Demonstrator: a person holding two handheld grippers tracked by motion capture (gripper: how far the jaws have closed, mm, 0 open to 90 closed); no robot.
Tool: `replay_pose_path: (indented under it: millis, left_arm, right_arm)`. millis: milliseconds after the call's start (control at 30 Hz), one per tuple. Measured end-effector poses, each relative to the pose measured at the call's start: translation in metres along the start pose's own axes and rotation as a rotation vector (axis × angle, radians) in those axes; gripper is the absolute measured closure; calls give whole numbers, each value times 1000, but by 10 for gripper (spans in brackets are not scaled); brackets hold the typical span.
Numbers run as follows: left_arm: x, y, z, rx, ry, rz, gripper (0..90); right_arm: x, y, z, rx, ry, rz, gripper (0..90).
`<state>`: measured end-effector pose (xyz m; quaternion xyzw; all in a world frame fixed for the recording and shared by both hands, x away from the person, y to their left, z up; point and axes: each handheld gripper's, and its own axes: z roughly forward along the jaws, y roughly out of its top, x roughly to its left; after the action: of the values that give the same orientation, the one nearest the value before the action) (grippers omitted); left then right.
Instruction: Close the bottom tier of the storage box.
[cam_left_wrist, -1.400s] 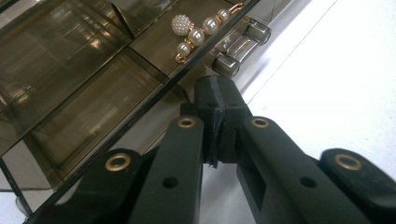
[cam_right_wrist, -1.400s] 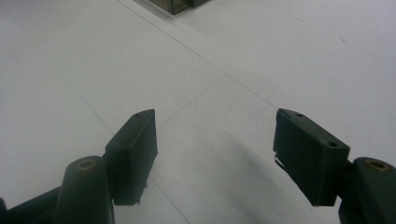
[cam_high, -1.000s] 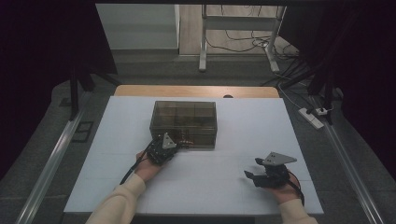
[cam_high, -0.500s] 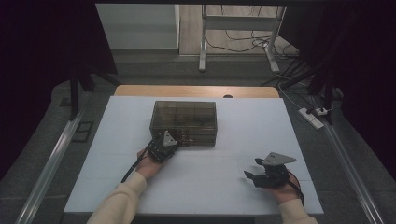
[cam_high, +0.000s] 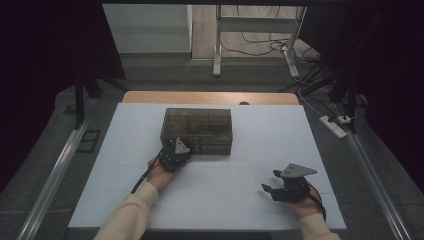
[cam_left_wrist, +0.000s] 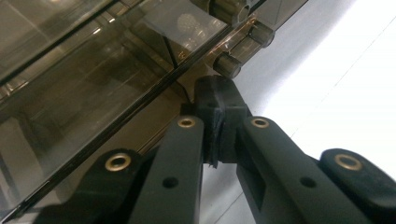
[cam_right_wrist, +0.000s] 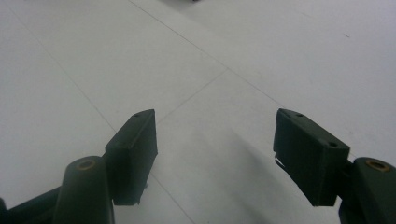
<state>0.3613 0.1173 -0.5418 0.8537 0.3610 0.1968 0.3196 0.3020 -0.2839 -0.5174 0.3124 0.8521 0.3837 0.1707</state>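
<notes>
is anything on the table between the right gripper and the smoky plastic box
Nothing visible. The right gripper sits open over bare white table, and the stretch up to the box is clear. The left gripper, shut, is already at the box's front edge.

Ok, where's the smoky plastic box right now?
In the high view the compartment box sits left of centre on the white table, with the shut left gripper at its near front edge.

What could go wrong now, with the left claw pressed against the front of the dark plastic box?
1. The left claw is shut, its tips against the front edge of the box beside a latch. They may slip off it.
2. The right claw waits open, apart from the box, so nothing steadies the box. A push could slide it across the white table.
</notes>
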Motion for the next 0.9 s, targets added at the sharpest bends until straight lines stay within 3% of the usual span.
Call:
replay_pose_path:
  millis: [267,900]
  left_arm:
    - [-2,-1,-4,0,-8,2,888]
    - [-10,-23,-48,-71,-59,5,888]
  right_arm:
    - [0,1,-1,-3,-1,1,294]
    - [-2,0,-2,-6,1,-8,293]
